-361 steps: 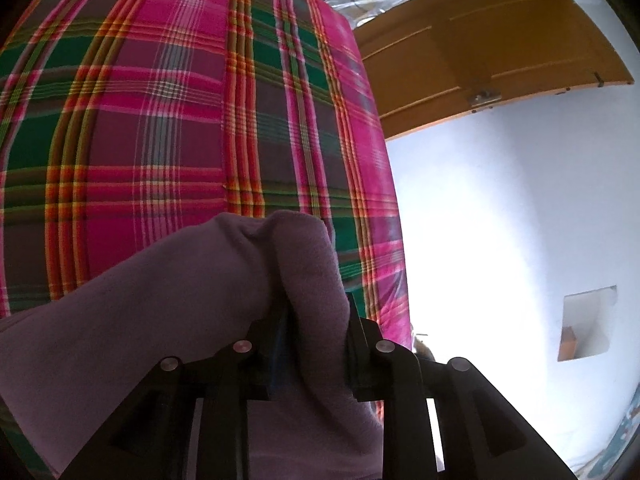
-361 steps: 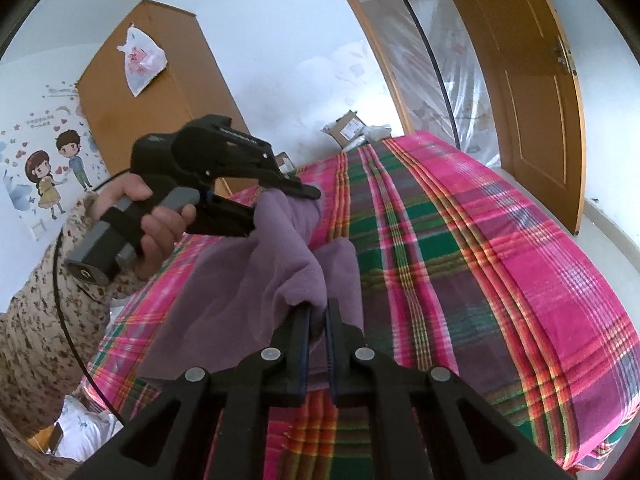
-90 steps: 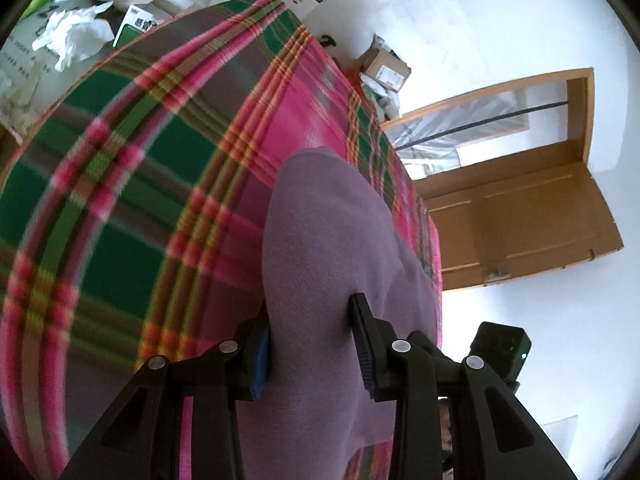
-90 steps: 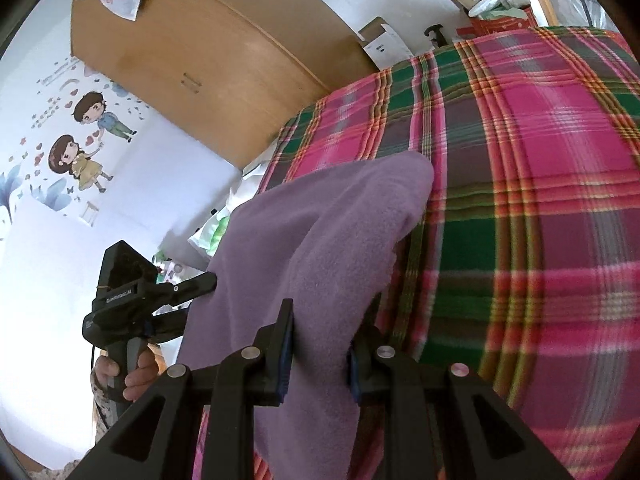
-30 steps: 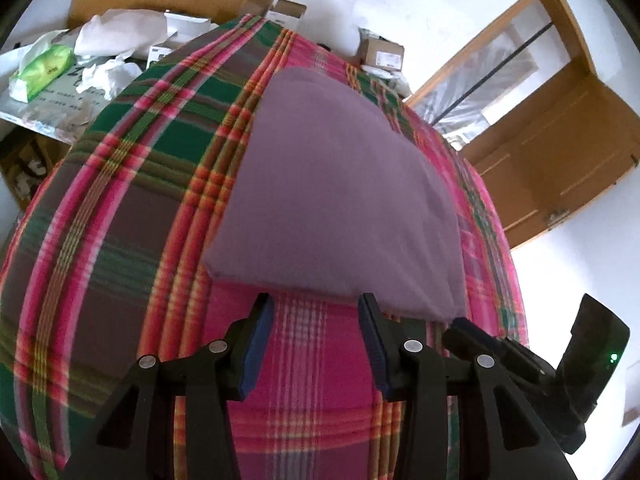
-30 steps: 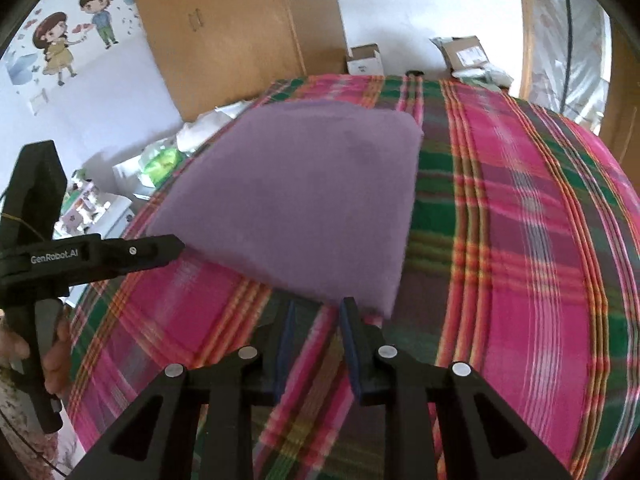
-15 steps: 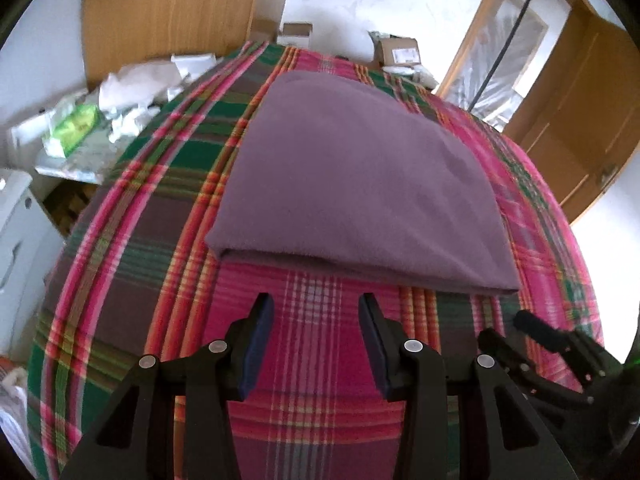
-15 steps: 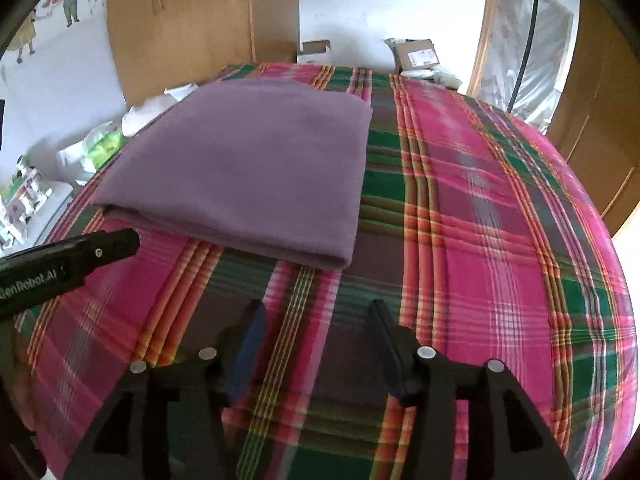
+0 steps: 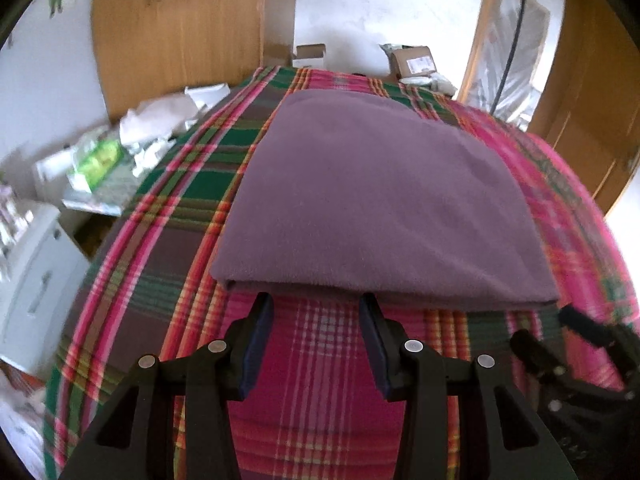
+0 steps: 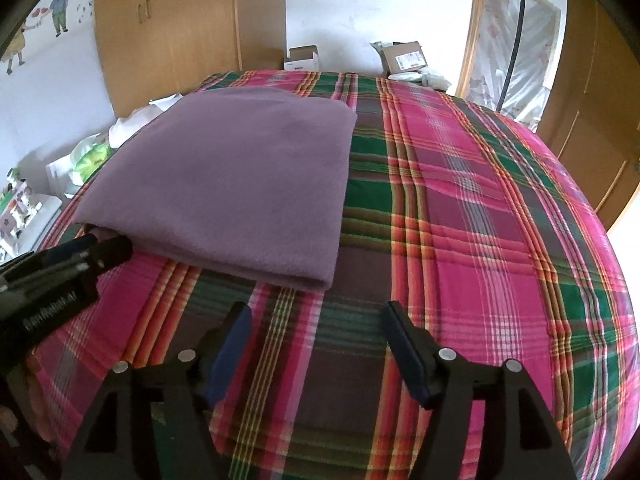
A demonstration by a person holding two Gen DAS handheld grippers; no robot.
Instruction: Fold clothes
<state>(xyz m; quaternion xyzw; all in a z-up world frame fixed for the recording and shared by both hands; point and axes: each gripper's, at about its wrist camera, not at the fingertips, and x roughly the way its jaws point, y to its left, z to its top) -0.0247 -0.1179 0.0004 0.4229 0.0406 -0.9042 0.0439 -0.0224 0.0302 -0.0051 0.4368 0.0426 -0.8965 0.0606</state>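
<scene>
Where the near edge of the bed [image 10: 460, 240] curves away under the cameras, the right gripper [image 10: 316, 316] hangs with its jaws spread wide and nothing between them, over bare plaid cover. The left gripper [image 9: 316, 308] is likewise released, its blue-padded fingers [image 9: 258, 336] apart just short of the purple garment [image 9: 372, 200], not touching it as far as the view shows. White lettering runs along the left gripper's black body in the right wrist view, too blurred to read with confidence.

The garment is a soft, fleecy, matte cloth folded into a flat rectangle with a rounded doubled edge facing the grippers; it lies toward the left side of the bed and reaches nearly to the far edge. The bed cover is a woven tartan of pink, green, and orange stripes.

Beyond the far edge stand cardboard boxes [image 10: 402, 58] with white shipping labels, unreadable, and a smooth wooden wardrobe [image 10: 180, 28].
</scene>
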